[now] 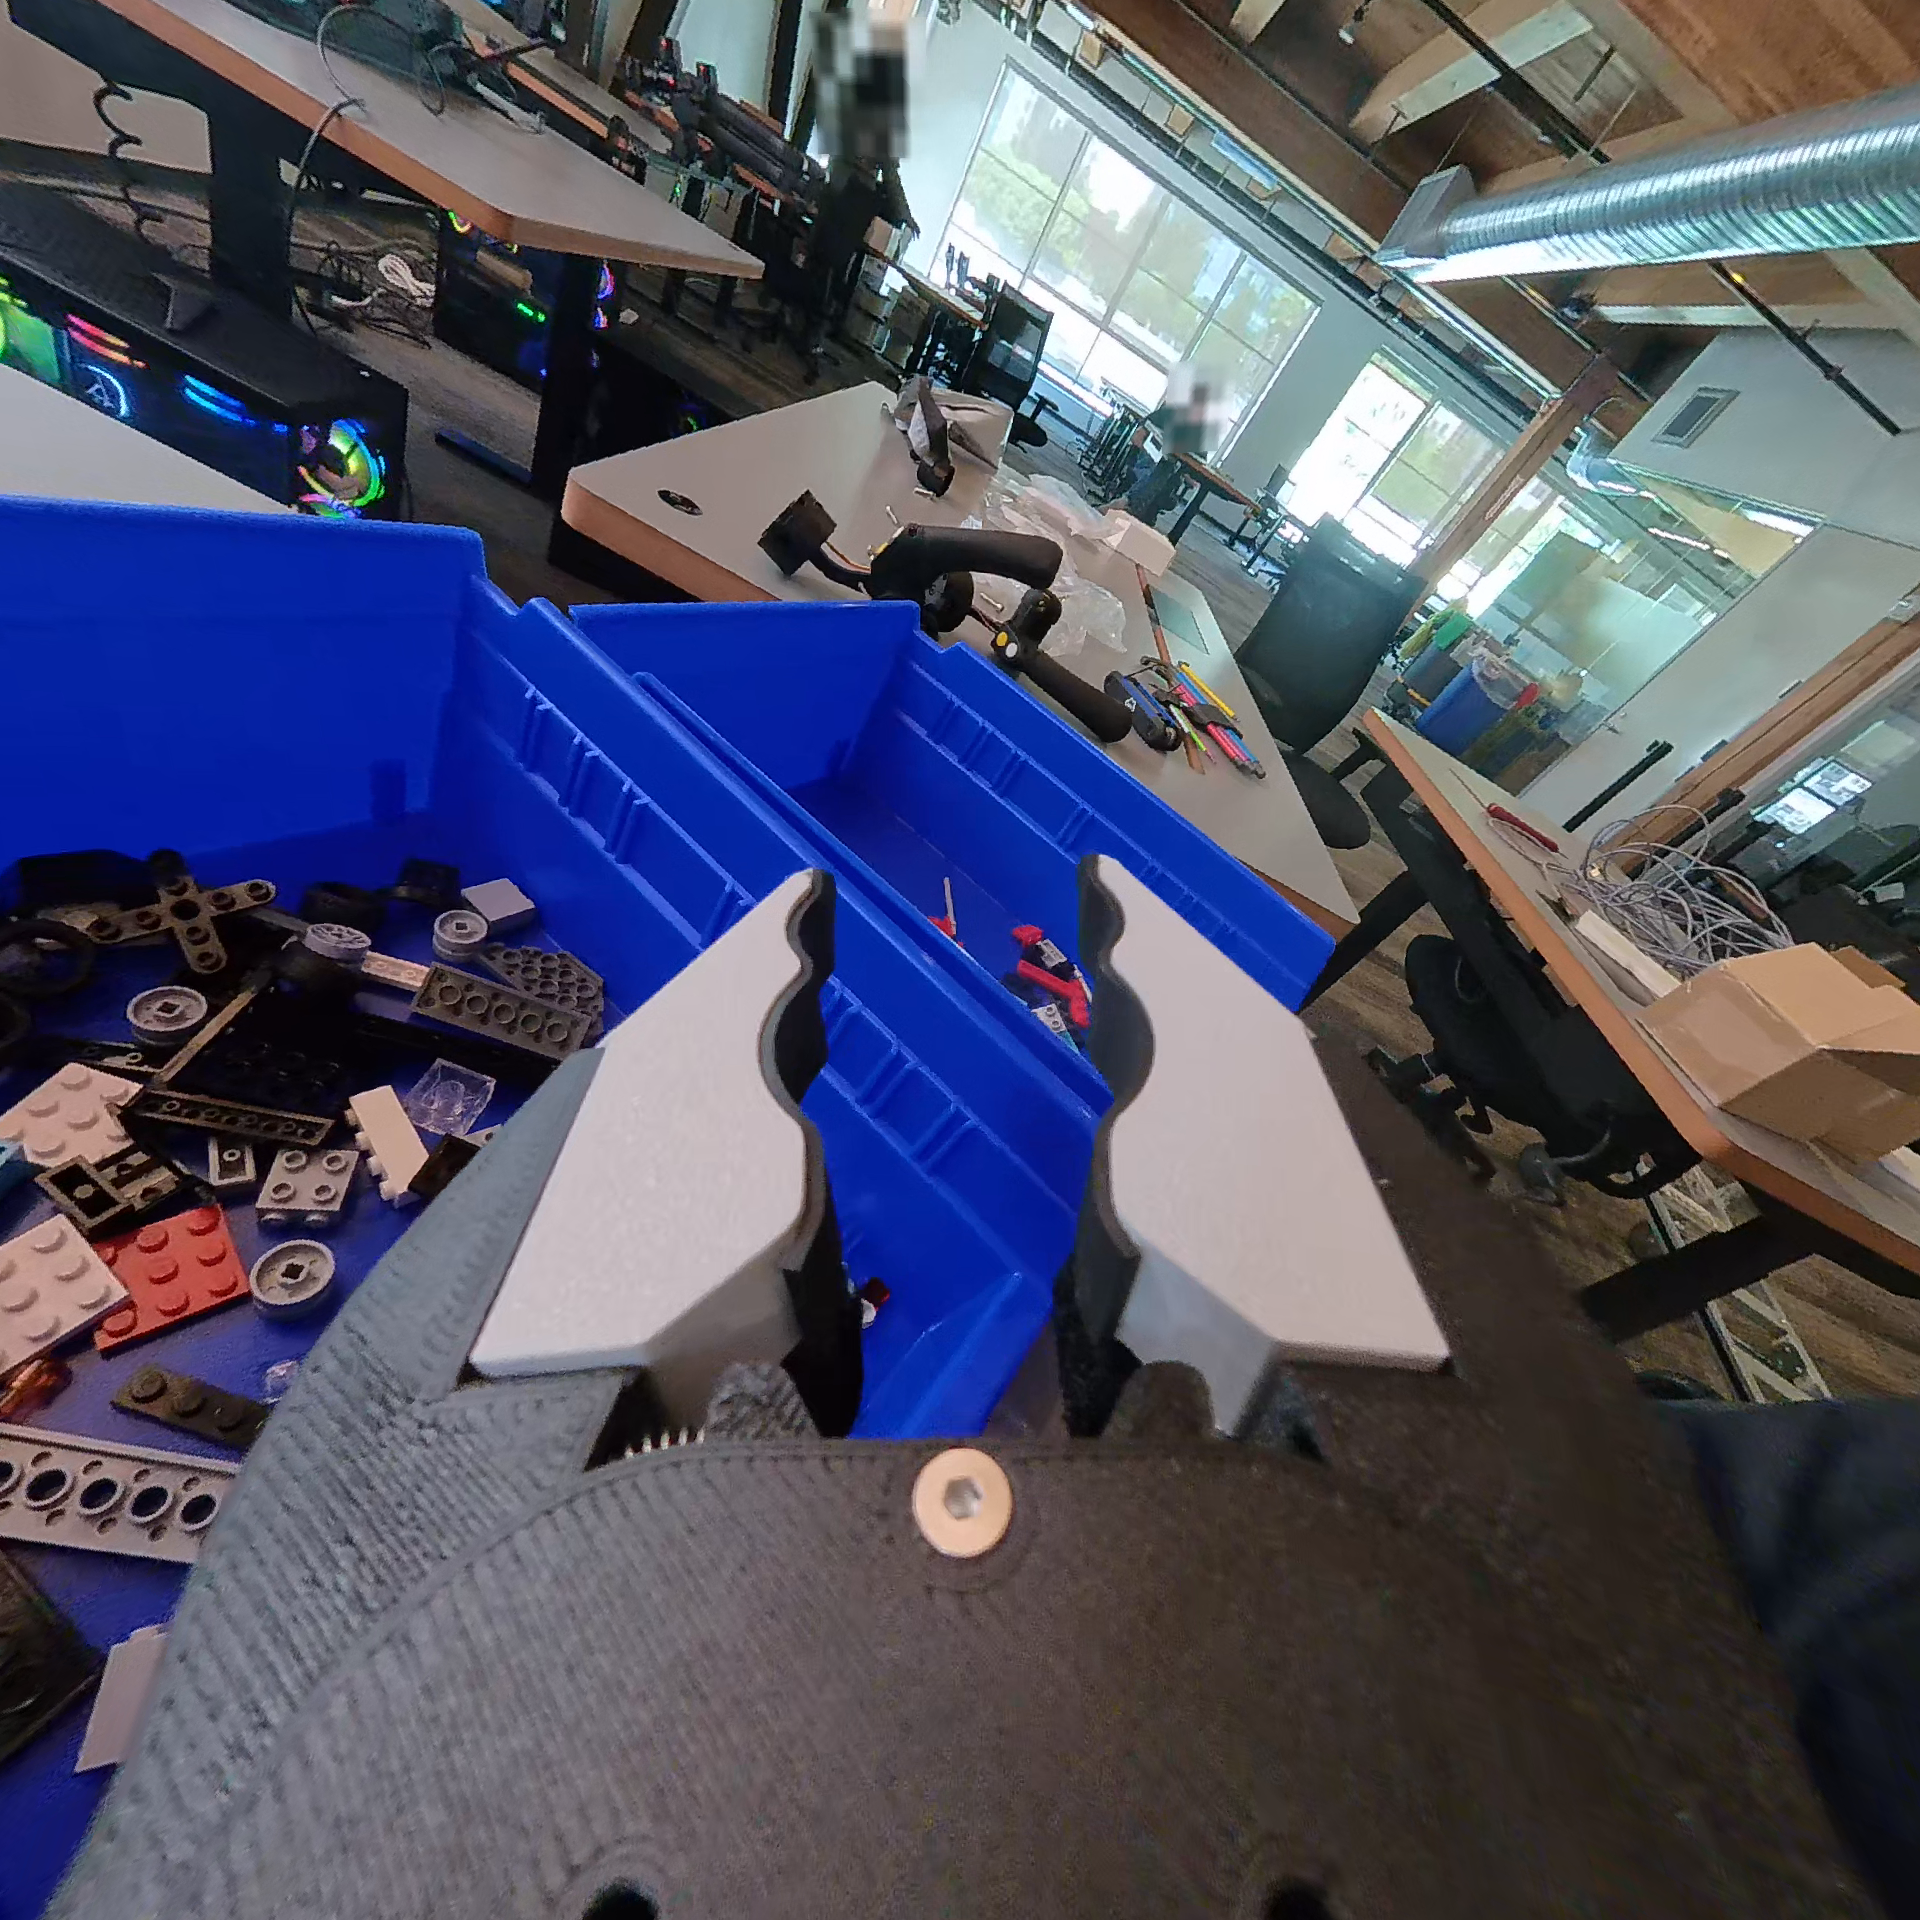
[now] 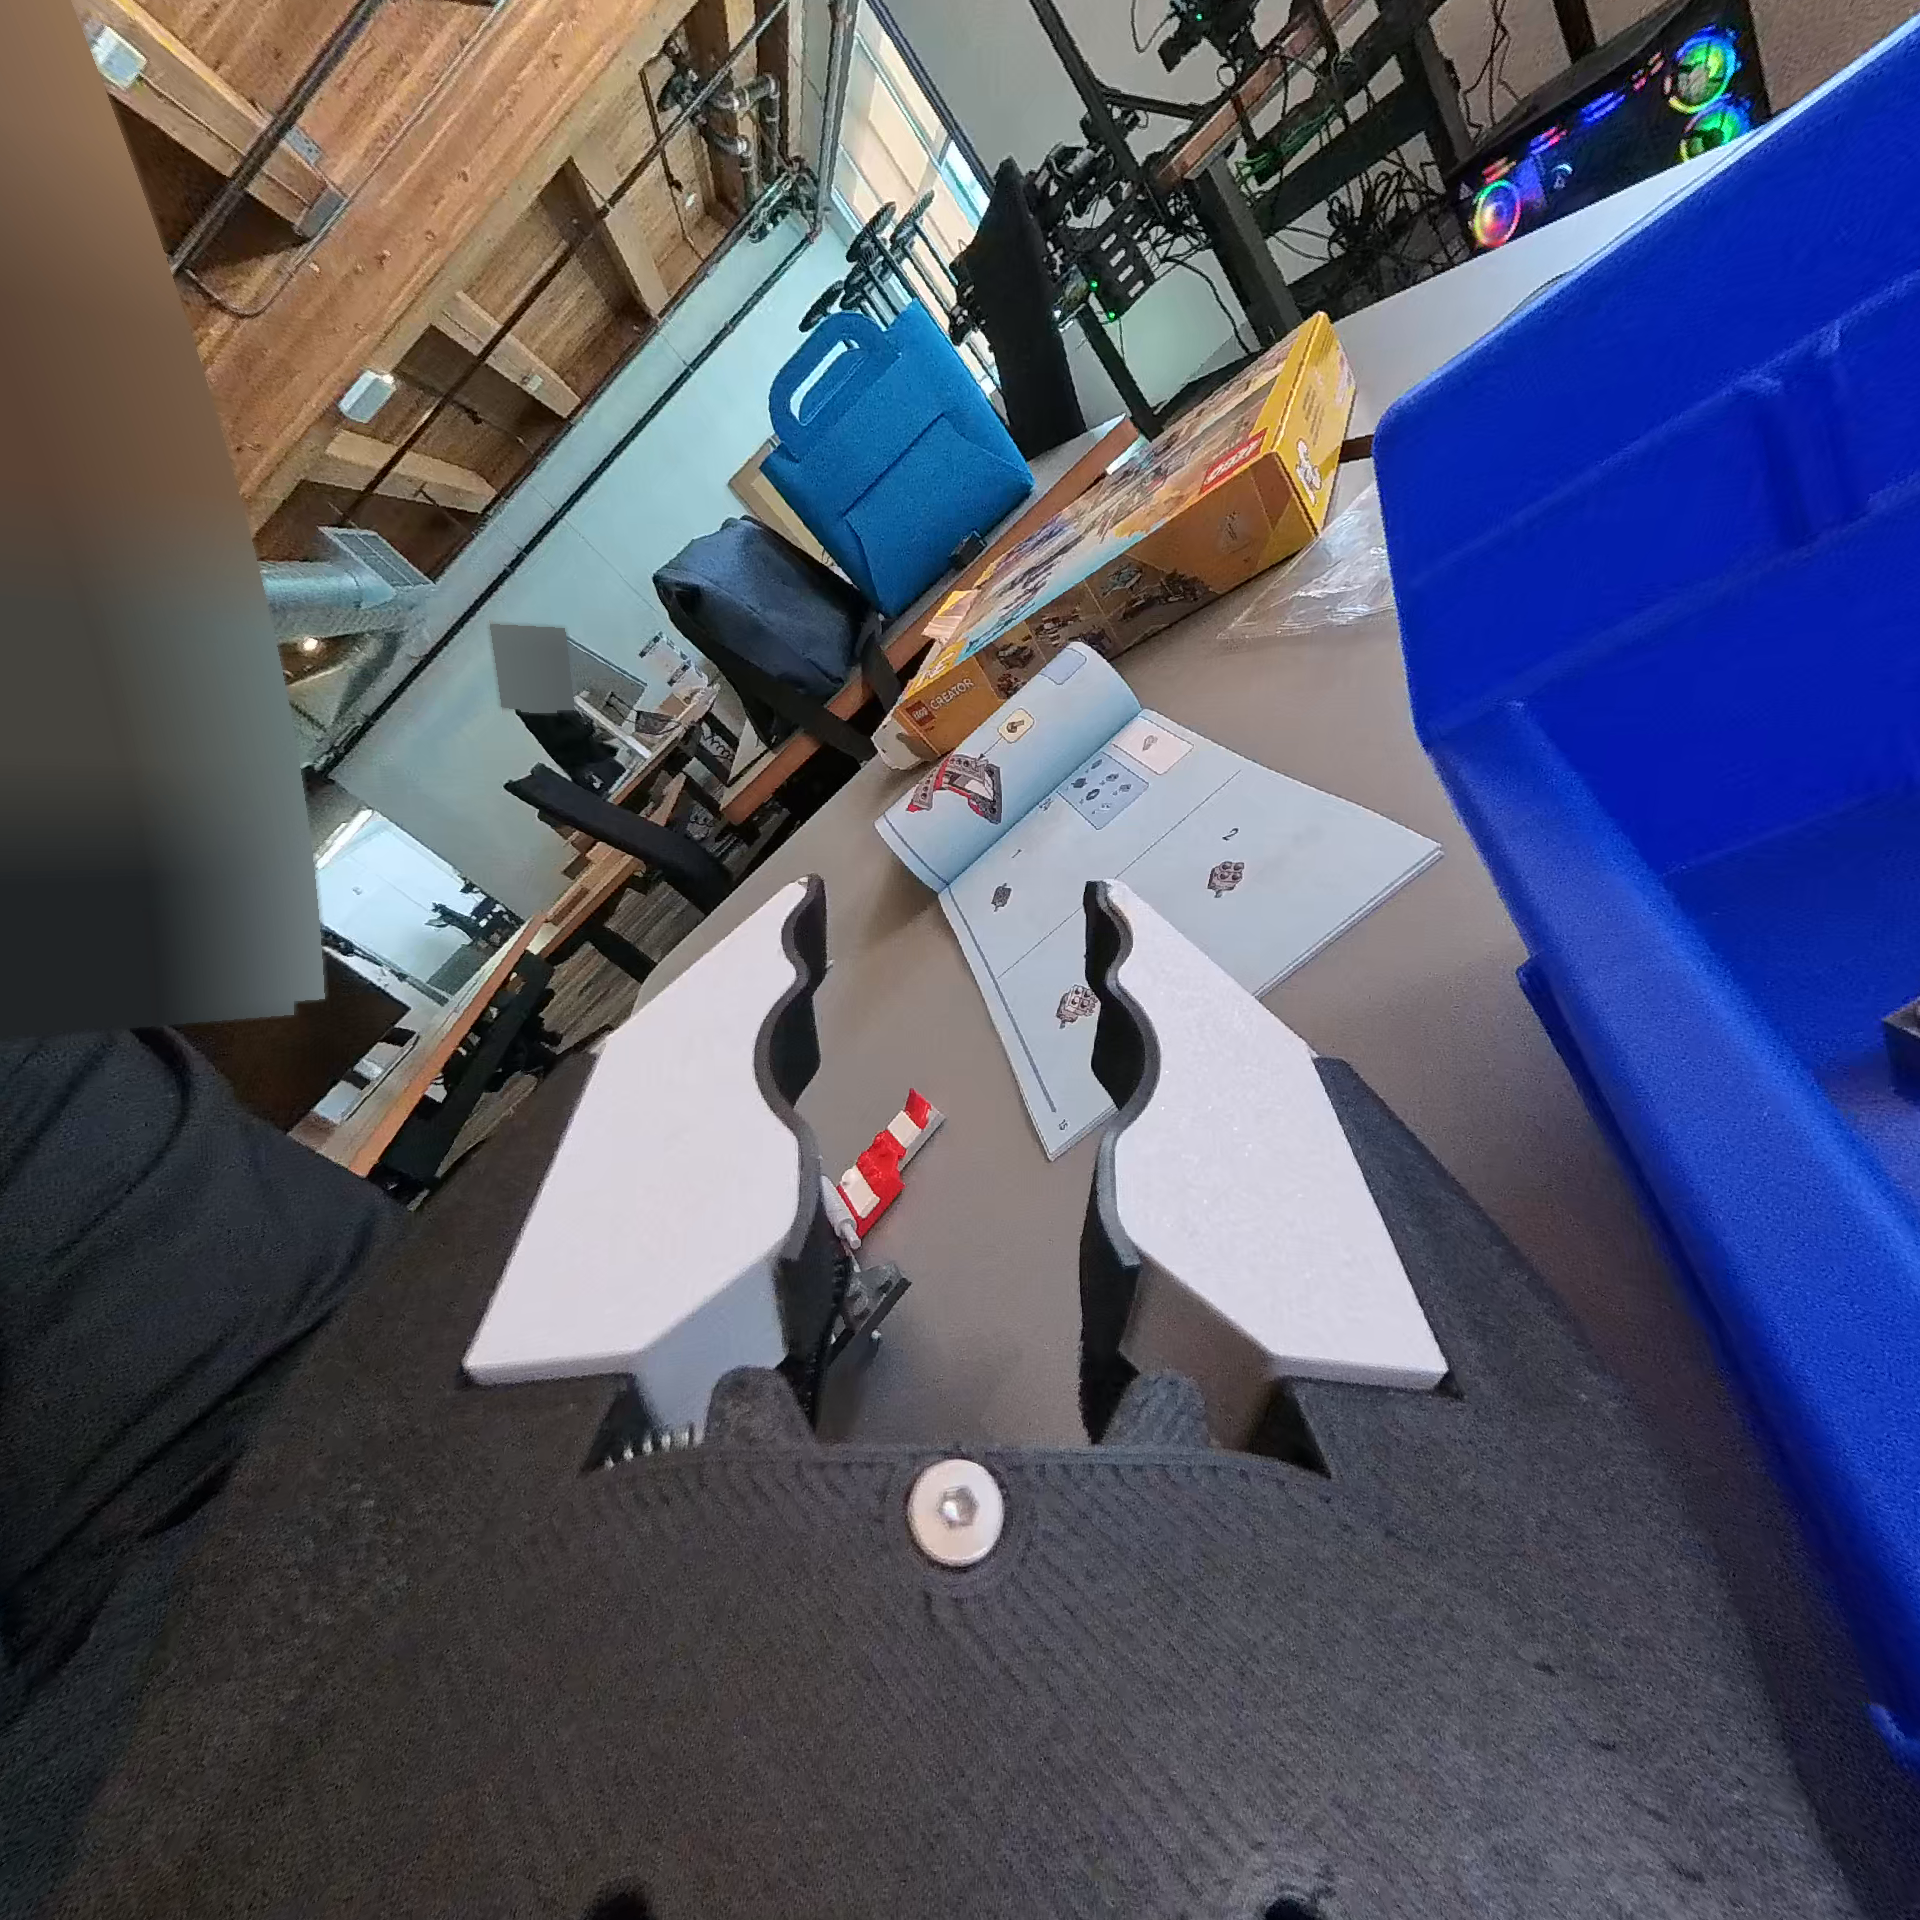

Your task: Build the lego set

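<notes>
Left gripper, jaws apart and empty, above blue bin of loose Lego pieces. Right gripper, likewise released, over small red-and-white subassembly beside instruction booklet. Build judged barely begun.

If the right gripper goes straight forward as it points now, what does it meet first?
Most likely the open instruction booklet lying on the grey table. The open right gripper points toward its lower pages. Depth is unclear, so it may pass above the booklet.
</notes>
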